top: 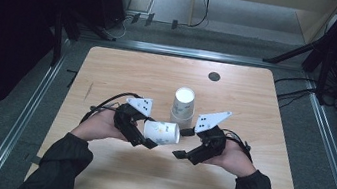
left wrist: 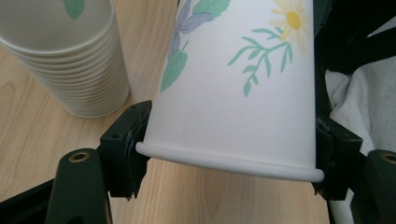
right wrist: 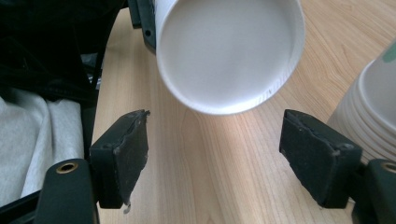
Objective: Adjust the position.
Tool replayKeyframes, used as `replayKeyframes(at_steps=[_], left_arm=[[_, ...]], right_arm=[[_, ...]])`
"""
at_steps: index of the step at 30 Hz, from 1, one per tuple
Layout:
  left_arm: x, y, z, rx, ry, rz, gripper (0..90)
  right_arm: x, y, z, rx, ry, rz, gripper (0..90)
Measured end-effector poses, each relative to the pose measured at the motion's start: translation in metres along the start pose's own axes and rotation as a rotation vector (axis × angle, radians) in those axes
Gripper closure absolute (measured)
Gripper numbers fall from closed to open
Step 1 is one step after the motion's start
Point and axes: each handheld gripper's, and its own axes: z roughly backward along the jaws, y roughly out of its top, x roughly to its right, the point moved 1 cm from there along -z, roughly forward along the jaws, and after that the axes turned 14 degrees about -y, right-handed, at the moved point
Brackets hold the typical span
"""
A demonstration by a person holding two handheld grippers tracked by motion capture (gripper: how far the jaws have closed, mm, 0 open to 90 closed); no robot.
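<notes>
In the high view, the left gripper [top: 150, 133] held a cup [top: 162, 132] on its side just above the bench [top: 125, 68], near the middle of the near half, its mouth facing the right gripper [top: 183, 143]. The stack [top: 183, 105] of cups stood upright just behind it, close enough that little room lay between them. The right gripper sat just beside the cup's mouth, its fingers spread and clear of the cup. The far half of the bench lay bare but for a dark round mark [top: 214, 76] near the far edge, and wide wood lay open toward both side edges. In the left gripper view, the fingers [left wrist: 128, 144] pressed on the cup [left wrist: 238, 88] from both sides just above its rolled rim, closed as far as the cup's width allowed; the stack [left wrist: 70, 60] stood to the left, near but apart from the cup. In the right gripper view, the fingers [right wrist: 123, 156] stood wide with nothing between them, bare bench showing in the gap; the cup's open mouth [right wrist: 229, 51] hung just beyond them, and the stack [right wrist: 369, 112] stood at the right edge close by the right finger.
</notes>
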Motion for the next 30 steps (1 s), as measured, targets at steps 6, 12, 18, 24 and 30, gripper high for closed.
replayKeyframes(at_steps=[6, 12, 18, 24, 30], left_arm=[[-0.003, 0.008, -0.001, -0.089, 0.021, -0.002, 26.3], [-0.004, 0.007, -0.015, -0.170, 0.021, 0.002, 26.3], [-0.008, 0.005, -0.030, -0.230, -0.002, 0.029, 26.4], [-0.006, 0.006, -0.041, -0.256, -0.021, 0.024, 26.4], [-0.004, 0.009, -0.050, -0.293, -0.023, 0.016, 26.4]], right_arm=[[0.001, -0.001, -0.002, -0.007, -0.015, 0.004, 24.1], [0.000, -0.001, -0.006, -0.016, -0.019, 0.008, 24.1], [-0.002, -0.001, -0.015, -0.041, -0.014, 0.020, 24.3], [-0.008, 0.000, -0.026, -0.062, -0.005, 0.051, 26.8], [-0.010, 0.000, -0.034, -0.093, 0.019, 0.051, 29.4]])
